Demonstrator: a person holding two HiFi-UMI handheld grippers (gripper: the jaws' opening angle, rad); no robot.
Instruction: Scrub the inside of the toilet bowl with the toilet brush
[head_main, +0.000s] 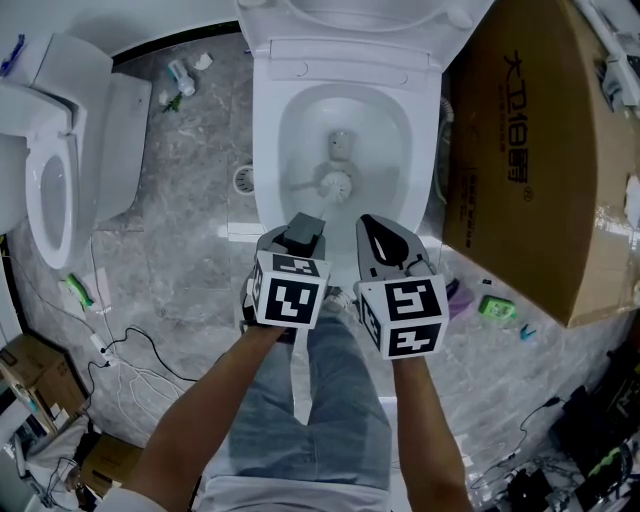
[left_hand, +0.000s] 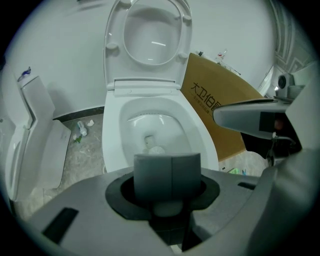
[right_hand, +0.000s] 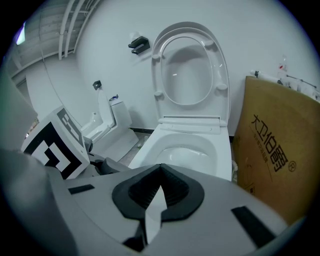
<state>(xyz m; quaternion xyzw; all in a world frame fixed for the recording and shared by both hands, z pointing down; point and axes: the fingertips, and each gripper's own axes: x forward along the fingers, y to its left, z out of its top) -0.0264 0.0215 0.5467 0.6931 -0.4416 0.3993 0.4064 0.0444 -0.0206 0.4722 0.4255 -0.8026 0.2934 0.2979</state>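
A white toilet (head_main: 268, 150) stands in front of me with its lid (left_hand: 150, 35) raised. The white brush head (head_main: 336, 184) rests low inside the bowl, close to the drain hole (head_main: 341, 141). My left gripper (head_main: 302, 232) is shut on the brush's grey handle (left_hand: 167, 172), just over the bowl's near rim. In the left gripper view the brush head (left_hand: 156, 149) shows just past the handle's top. My right gripper (head_main: 385, 240) hovers beside the left one, shut, with nothing between its jaws (right_hand: 159, 192). The right gripper view looks across the bowl (right_hand: 186, 144).
A big brown cardboard box (head_main: 540, 150) leans right beside the toilet. A second white toilet (head_main: 60, 170) stands at the left. A bottle and litter (head_main: 180, 80), a floor drain (head_main: 245, 180), cables (head_main: 120, 350) and a green object (head_main: 497, 307) lie on the grey floor.
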